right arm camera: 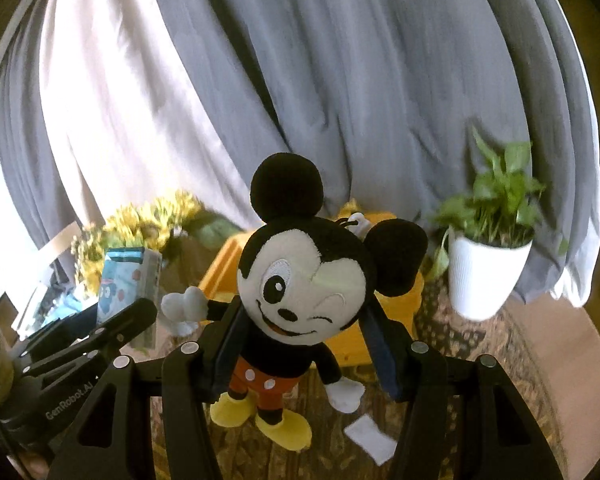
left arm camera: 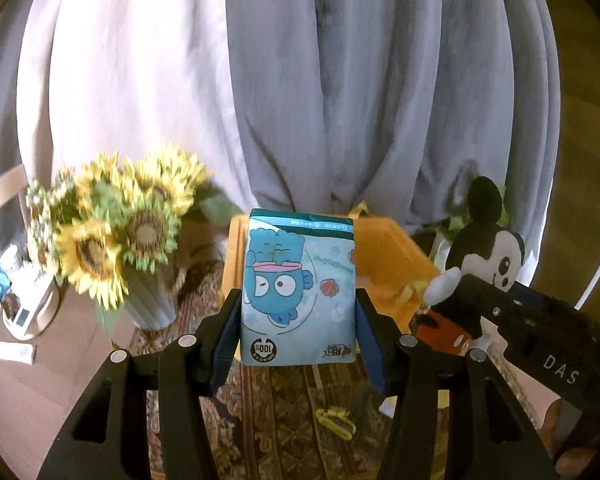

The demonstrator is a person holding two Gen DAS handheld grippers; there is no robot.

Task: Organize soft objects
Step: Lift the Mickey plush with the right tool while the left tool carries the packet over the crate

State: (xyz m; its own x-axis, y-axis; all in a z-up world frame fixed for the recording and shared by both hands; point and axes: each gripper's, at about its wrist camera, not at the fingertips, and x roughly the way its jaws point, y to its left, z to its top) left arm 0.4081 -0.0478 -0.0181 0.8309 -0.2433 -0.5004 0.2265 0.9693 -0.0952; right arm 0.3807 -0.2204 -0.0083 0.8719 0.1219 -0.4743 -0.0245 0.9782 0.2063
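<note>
My left gripper (left arm camera: 298, 304) is shut on a soft tissue pack (left arm camera: 298, 280) printed with a blue cartoon fish, held upright above the patterned rug. That pack (right arm camera: 126, 280) also shows at the left of the right wrist view. My right gripper (right arm camera: 300, 308) is shut on a mouse plush toy (right arm camera: 308, 280), black and white with red shorts and yellow shoes, its head squeezed between the pads and its body hanging below. The same plush toy (left arm camera: 484, 248) appears at the right of the left wrist view. Behind both stands an open yellow fabric box (left arm camera: 396, 264), seen too as the yellow box (right arm camera: 384, 344).
A vase of sunflowers (left arm camera: 116, 240) stands at the left and a white potted plant (right arm camera: 492, 272) at the right. Grey curtains (left arm camera: 380, 80) hang behind. On the rug lie a small yellow item (left arm camera: 336, 424) and a white square of paper (right arm camera: 370, 438).
</note>
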